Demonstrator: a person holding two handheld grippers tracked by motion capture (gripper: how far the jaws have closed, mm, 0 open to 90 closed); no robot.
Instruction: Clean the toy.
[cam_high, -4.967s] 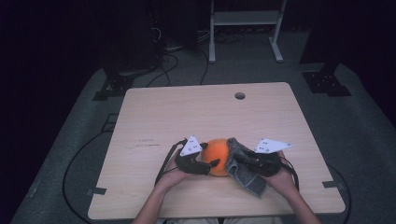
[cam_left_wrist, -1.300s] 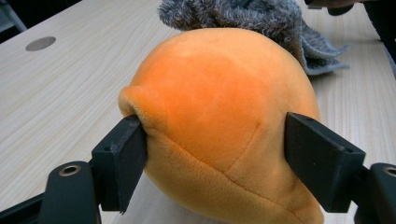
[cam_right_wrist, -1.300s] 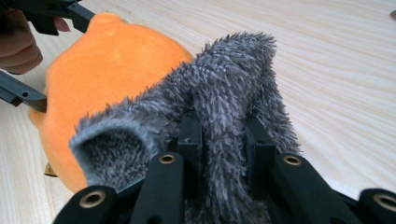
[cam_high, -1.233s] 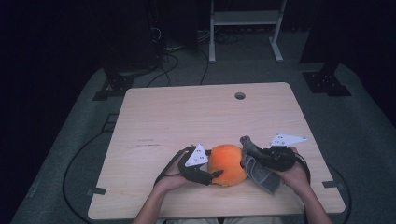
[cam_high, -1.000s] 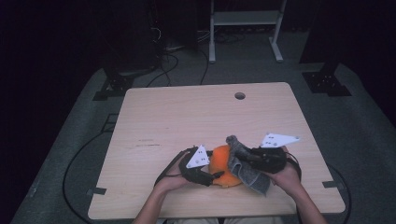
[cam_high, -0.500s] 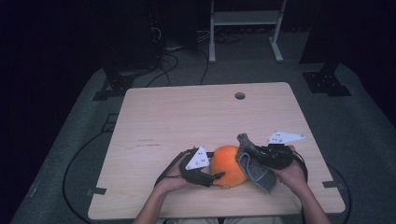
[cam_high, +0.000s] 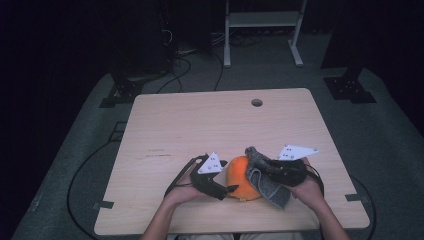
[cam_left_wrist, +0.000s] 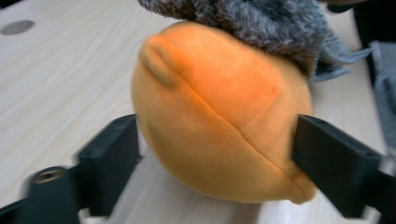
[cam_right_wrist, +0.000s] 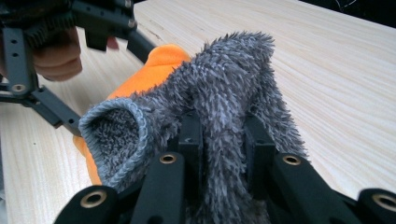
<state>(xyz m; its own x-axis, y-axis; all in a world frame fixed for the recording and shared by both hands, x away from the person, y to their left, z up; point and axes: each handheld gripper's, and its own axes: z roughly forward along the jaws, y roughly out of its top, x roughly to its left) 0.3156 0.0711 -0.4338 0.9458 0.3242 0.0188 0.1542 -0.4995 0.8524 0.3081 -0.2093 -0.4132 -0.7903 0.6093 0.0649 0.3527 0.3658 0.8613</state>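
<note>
Left claw (cam_high: 231, 188) sits at the near edge of the counter (cam_high: 200, 120), jaws either side of the orange plush ball (cam_high: 242, 178). In the left gripper view the two black jaws flank the ball (cam_left_wrist: 219, 121); the right one looks to touch its side, the left one stands just off it. The jaws have just been opening with the ball between them, so this reads as a loose brace, not a squeeze. Counting it as open around the ball.

The ball rests on the counter, near the front edge, between the two hands. Soft, with a stitched seam and a small nub on top.

The grey fluffy cloth (cam_high: 265, 172) is draped over the ball's right and top side, and part hangs down toward the counter. In the right gripper view the cloth (cam_right_wrist: 219, 107) is bunched up between the jaws, with orange showing behind it.

Right claw (cam_high: 270, 171) is clamped down tight on a fold of that cloth and holds it against the ball.

Progress, as a judgement: the work looks like wiping the ball with the cloth, and it is mid-way. The cloth is on the ball, the right and upper faces are covered, and the left face is bare. Left to do: the left side and underside, which will probably need the ball turned by the left claw.
</note>
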